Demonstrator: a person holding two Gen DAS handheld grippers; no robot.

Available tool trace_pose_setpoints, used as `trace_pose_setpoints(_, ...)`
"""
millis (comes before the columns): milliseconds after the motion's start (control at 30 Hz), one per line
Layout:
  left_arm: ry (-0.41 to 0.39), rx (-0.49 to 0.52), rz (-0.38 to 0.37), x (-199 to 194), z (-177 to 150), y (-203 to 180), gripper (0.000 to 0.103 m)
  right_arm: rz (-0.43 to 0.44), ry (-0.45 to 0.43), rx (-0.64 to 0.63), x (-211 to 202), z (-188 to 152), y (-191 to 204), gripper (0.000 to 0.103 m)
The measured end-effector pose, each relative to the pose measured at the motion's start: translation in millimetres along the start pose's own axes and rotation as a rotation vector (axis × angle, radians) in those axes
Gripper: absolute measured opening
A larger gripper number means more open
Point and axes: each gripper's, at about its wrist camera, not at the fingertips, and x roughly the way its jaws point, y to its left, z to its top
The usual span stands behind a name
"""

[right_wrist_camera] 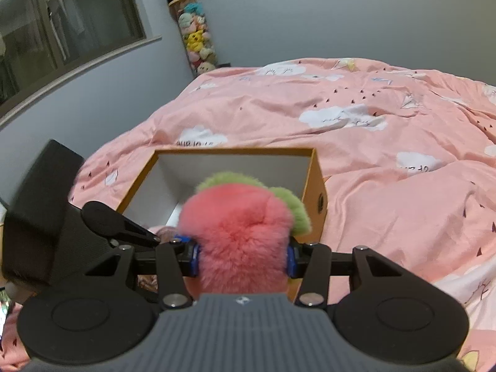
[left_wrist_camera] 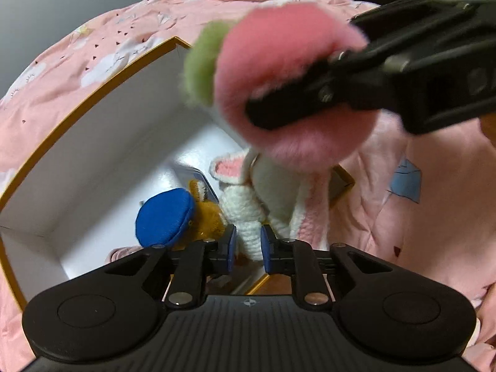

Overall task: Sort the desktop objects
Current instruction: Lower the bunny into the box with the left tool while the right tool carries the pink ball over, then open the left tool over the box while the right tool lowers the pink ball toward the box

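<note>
From my left wrist view, the left gripper (left_wrist_camera: 248, 246) is narrow, its pads beside the white knitted rabbit (left_wrist_camera: 263, 198) inside the box (left_wrist_camera: 93, 99); I cannot tell if they press it.

From my right wrist view, the right gripper (right_wrist_camera: 243, 259) holds the pink plush (right_wrist_camera: 238, 232) just over the box's near edge, the box straight ahead.
</note>
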Motion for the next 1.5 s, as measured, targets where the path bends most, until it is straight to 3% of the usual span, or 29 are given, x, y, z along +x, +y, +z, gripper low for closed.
trace_pose_setpoints(167,-0.11,-0.065,-0.06,-34.7,-10.4,22.3,0.021,-0.021,0.002,-0.012,-2.0,1.1,-2.7,0.05)
trace_pose_setpoints(367,-0.258,-0.174,-0.013,-69.7,-10.6,58.6,0.021,-0.031,-0.008,-0.018,-4.2,13.1,-5.8,0.05)
trace_pose_setpoints(467,-0.248,-0.251,-0.007,-61.0,-1.7,72.8,0.022,-0.032,0.005,-0.053,0.8,12.3,3.6,0.05)
trace_pose_setpoints(600,-0.225,-0.277,0.01,-39.5,-0.4,74.7,0.022,-0.036,0.021,-0.085,2.9,3.4,15.5,0.05)
trace_pose_setpoints(733,-0.211,-0.318,-0.037,-28.3,-7.0,79.0,0.022,-0.017,0.061,-0.067,8.0,-5.4,16.1,0.05)
trace_pose_setpoints(933,-0.175,-0.306,-0.124,-27.5,-15.8,79.3,0.022,0.048,0.132,0.029,23.9,-16.8,5.3,0.05)
trace_pose_setpoints(1200,-0.174,-0.296,-0.122,-26.0,-25.1,67.4,0.022,0.045,0.157,0.046,33.7,-18.6,5.7,0.05)
trace_pose_setpoints(1400,-0.231,-0.378,-0.085,-38.5,-30.1,77.5,0.022,0.053,0.07,-0.002,11.8,7.2,11.6,0.05)
trace_pose_setpoints(1500,-0.3,-0.449,-0.055,-53.9,-36.4,82.0,0.022,0.044,0.012,-0.017,7.9,28.7,13.3,0.05)
